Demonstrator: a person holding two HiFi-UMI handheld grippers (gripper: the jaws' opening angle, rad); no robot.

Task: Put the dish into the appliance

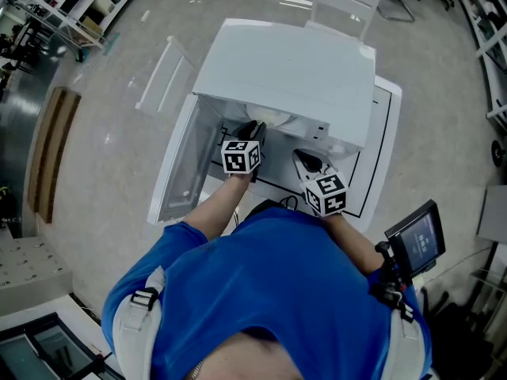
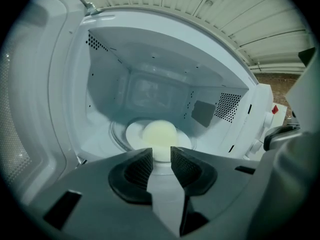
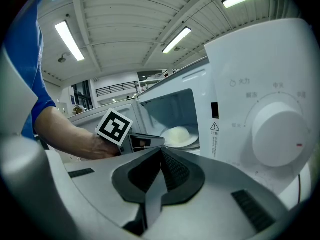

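Just ahead of the left gripper (image 2: 161,156), the dish (image 2: 159,134) sits inside the microwave (image 1: 293,70). It is a white plate with a pale, rounded mound on it, and it lies flat on the glass turntable (image 2: 116,134) in the middle of the cavity floor. The left gripper's jaws are slightly spread, with a narrow gap between the ribbed pads (image 2: 139,166). Through that gap the near edge of the dish shows, just beyond the tips. Nothing is clamped between the pads.

To the left of this gripper the microwave's door (image 1: 178,165) is swung wide open. Ahead and to its right, a patch of vent holes (image 2: 227,106) marks the cavity's side wall.

The right gripper (image 3: 161,156) is outside the cavity, in front of the control panel. Its jaws are pressed together with nothing between them. A large round knob (image 3: 277,134) is just ahead and to its right. To its left the person's hand (image 3: 95,146) holds the left gripper, whose marker cube (image 3: 114,126) is near the oven's opening and whose tip points in toward the dish.

From the head view both grippers are side by side at the microwave's front, close together but not touching. The microwave stands on a white table (image 1: 380,157) marked with a black outline.
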